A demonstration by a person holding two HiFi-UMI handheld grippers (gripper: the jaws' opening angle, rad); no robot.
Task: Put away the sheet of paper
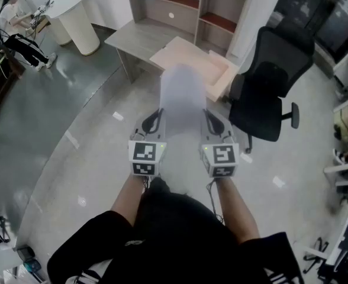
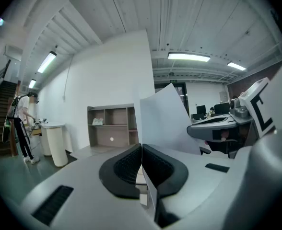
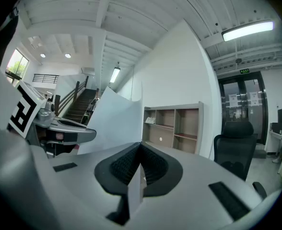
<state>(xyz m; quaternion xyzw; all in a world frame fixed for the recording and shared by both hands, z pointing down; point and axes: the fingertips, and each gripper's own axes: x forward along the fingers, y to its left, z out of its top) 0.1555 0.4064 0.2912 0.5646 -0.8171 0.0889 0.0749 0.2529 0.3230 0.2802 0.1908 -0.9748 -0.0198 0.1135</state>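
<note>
The sheet of paper (image 1: 183,99) is held in the air between the two grippers, above the floor (image 1: 73,158) and in front of the desk (image 1: 135,40). Its near left edge is clamped by the left gripper (image 1: 152,118), whose jaws are seen pressed together on the sheet in the left gripper view. Its near right edge is pinched in the same way by the right gripper (image 1: 212,120), with the thin edge of the paper caught between the closed pads in the right gripper view. The sheet is seen to extend away from the person and to bow upward between the grippers. Its far edge is seen over a pale open drawer (image 1: 221,78) at the desk's front edge; whether it touches the drawer cannot be told. A shelf unit (image 1: 186,5) is carried at the desk's back edge. A black office chair (image 1: 268,93) is placed just beside the drawer's right side. A round white table (image 1: 73,16) is seen well apart at the far left
</note>
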